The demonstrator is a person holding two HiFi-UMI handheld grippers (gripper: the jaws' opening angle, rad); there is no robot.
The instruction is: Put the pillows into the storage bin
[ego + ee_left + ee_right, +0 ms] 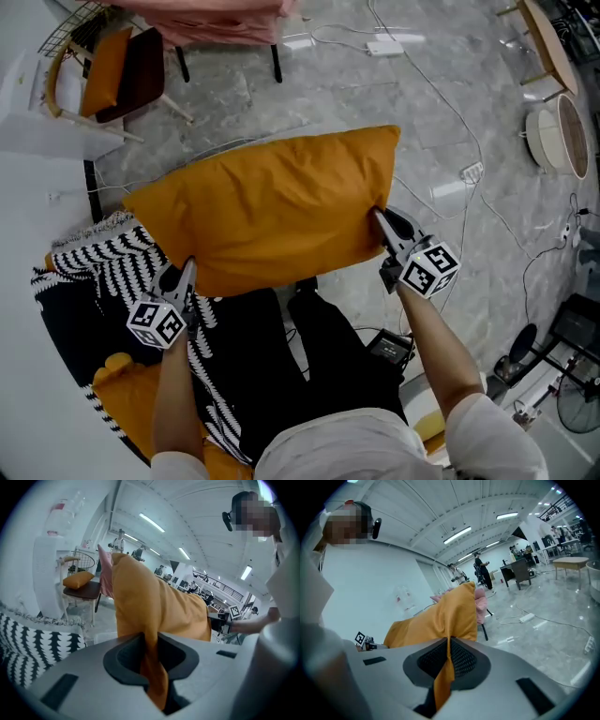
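A big orange pillow hangs in the air over the grey floor, stretched between my two grippers. My left gripper is shut on its lower left edge; in the left gripper view the orange cloth is pinched between the jaws. My right gripper is shut on the right edge, with the fabric clamped there. Below my left arm sits a black-and-white patterned fabric bin with a dark inside. A second orange pillow lies at its near side.
A wire chair with an orange cushion stands at the back left, with a pink pillow on a chair beside it. Cables and a power strip cross the floor. A round stool and stands are at the right.
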